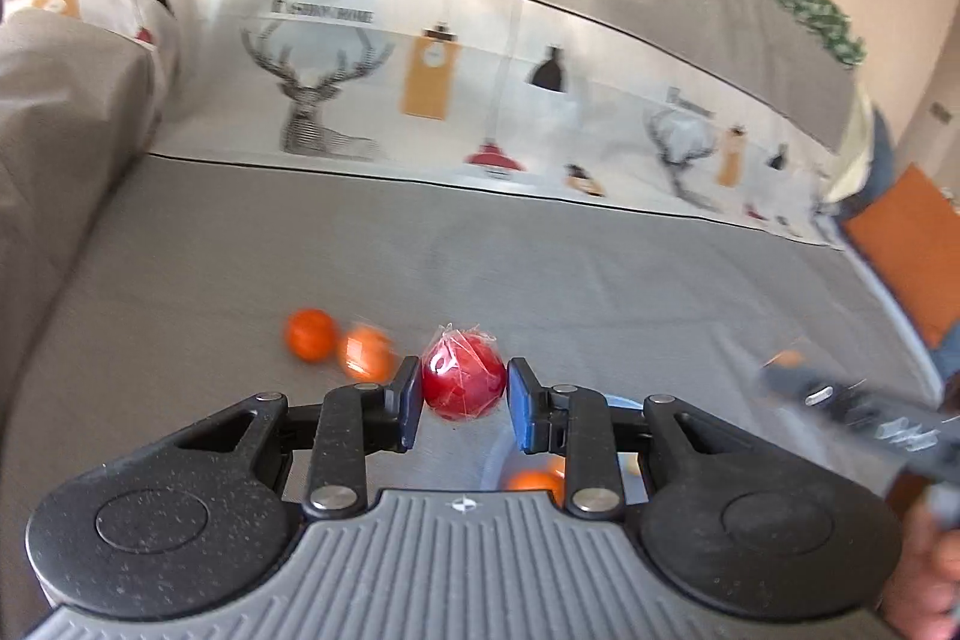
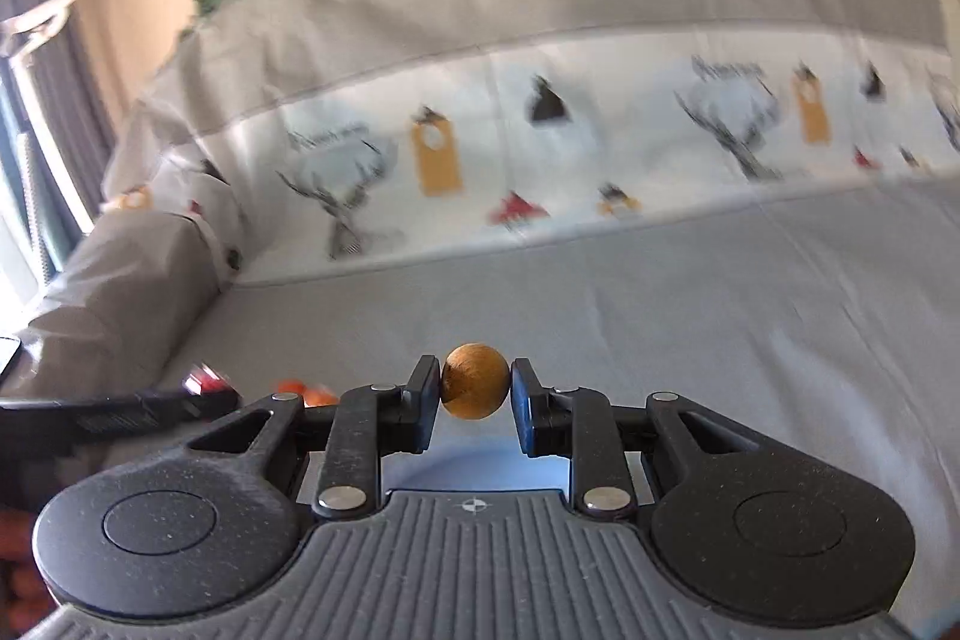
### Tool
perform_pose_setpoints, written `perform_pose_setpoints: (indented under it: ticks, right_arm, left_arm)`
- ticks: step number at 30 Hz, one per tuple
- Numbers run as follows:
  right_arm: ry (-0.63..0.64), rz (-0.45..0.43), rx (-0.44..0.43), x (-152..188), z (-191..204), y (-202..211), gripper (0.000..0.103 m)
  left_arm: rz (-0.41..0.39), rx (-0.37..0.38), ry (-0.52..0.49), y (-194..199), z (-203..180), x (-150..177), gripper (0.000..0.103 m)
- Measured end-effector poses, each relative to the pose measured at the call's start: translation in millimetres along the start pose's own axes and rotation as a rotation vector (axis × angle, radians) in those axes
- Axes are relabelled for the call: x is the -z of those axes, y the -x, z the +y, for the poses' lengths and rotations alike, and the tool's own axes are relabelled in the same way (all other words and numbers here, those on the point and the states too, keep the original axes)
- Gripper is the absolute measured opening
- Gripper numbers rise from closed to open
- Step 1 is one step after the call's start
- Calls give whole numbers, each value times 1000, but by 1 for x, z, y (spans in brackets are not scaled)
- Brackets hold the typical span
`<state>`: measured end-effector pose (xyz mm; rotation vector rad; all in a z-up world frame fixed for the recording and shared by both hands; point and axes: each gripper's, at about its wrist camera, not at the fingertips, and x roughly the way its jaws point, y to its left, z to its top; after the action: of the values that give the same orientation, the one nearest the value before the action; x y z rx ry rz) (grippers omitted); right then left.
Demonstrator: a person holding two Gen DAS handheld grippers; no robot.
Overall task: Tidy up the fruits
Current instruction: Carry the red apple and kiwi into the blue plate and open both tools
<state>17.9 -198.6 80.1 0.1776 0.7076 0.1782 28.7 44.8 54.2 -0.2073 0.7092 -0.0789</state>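
My left gripper [image 1: 463, 403] is shut on a red fruit wrapped in clear plastic [image 1: 463, 377] and holds it above the grey sofa seat [image 1: 240, 250]. Two oranges [image 1: 309, 334] [image 1: 366, 353] lie on the seat just left of it. Below the fingers a pale plate [image 1: 498, 460] holds orange fruit [image 1: 534, 481]. My right gripper [image 2: 474, 403] is shut on a small brown round fruit [image 2: 475, 381], above a pale plate [image 2: 480, 460]. The right gripper shows blurred at the right of the left wrist view [image 1: 840, 400]; the left gripper shows at the left of the right wrist view [image 2: 120, 418].
A sofa back covered with a deer-print cloth [image 1: 420, 88] rises behind the seat. A grey armrest [image 1: 54, 148] stands at the left. An orange cushion [image 1: 912, 244] lies at the far right. A window [image 2: 24, 160] is at the left of the right wrist view.
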Motion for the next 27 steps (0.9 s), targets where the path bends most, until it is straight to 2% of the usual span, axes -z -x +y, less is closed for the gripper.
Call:
perform_pose_setpoints:
  ticks: [3,7,10,16,27]
  right_arm:
    - [-43,47,35,13,-17,-3,27]
    - [31,42,63,18,-21,1,27]
    - [67,52,63,22,-21,-1,27]
    - [93,67,48,23,-17,-7,27]
    - [99,130,53,29,-14,-24,27]
  left_arm:
    - [11,48,-59,6,-25,14,33]
    - [17,53,-262,1,-63,31,33]
    - [34,64,-345,-9,-77,42,33]
    - [55,91,-424,-21,-89,53,33]
    - [125,80,-514,-41,-99,64,33]
